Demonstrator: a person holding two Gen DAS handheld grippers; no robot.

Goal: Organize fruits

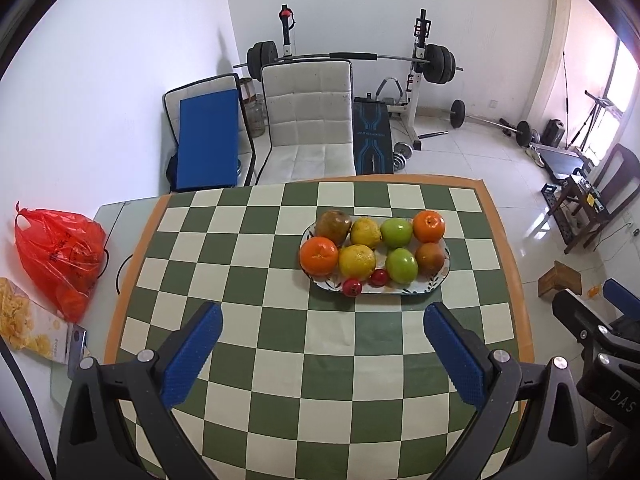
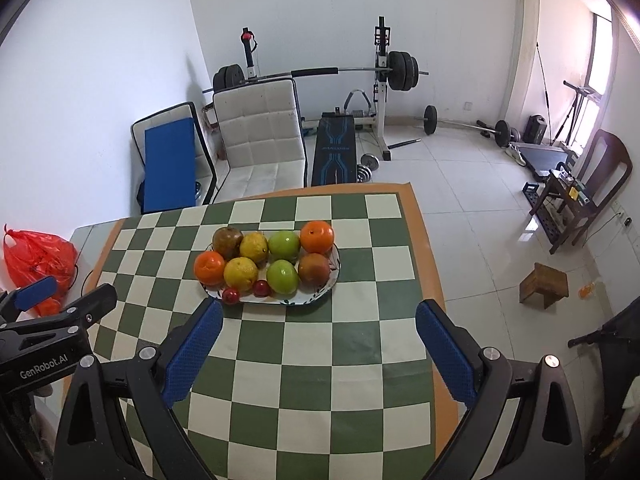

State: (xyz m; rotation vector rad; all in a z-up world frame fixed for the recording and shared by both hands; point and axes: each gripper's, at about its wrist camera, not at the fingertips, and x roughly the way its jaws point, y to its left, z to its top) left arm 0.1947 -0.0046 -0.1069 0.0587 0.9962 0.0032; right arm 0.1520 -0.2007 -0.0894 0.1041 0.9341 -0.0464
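Left blue-padded black gripper (image 1: 322, 318) – spread wide, empty | right blue-padded black gripper (image 2: 319, 316) – likewise | oval white patterned plate (image 1: 434, 278) of mixed fruit (image 1: 362, 261) – ahead on green-and-cream checkered tablecloth (image 1: 280, 360), clear of both

"GenRobot.AI" reads in white on the black body of the left gripper (image 2: 60, 312), out at nine o'clock in the right wrist view. In the left wrist view, "DAS" shows on the right gripper (image 1: 612, 336) at four o'clock, cut off at the frame edge.
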